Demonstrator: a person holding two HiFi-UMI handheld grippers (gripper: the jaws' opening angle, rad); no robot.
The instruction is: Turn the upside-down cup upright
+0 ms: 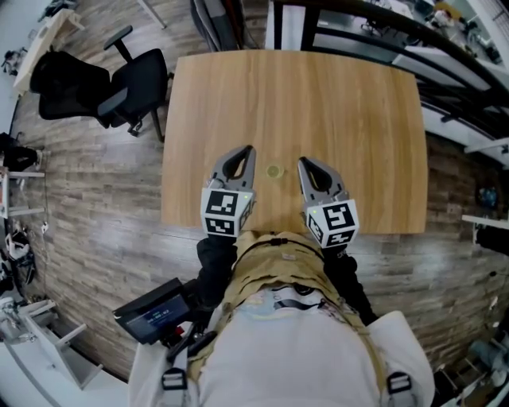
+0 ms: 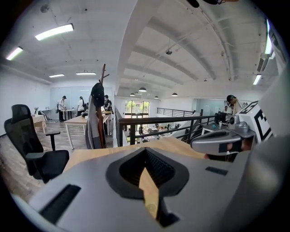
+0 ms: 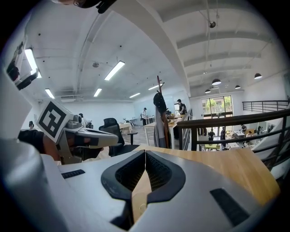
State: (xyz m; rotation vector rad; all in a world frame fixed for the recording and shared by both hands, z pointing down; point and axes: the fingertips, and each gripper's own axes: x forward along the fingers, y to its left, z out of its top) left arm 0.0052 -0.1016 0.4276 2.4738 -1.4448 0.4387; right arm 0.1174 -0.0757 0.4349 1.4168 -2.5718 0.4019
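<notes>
A small pale round thing (image 1: 274,171), seemingly the cup seen from straight above, sits on the wooden table (image 1: 318,95) near its front edge. I cannot tell which way up it stands. My left gripper (image 1: 250,149) is just to its left and my right gripper (image 1: 303,161) just to its right, neither touching it. Both point away from me across the table. In the left gripper view the jaws of the left gripper (image 2: 145,152) meet at the tip with nothing held. The right gripper (image 3: 145,153) is likewise shut and empty.
A black office chair (image 1: 131,83) stands off the table's far left corner. A dark railing (image 1: 382,20) runs behind the table's far edge. White desks and gear line the right side (image 1: 485,143). A black device (image 1: 155,310) hangs at my left hip.
</notes>
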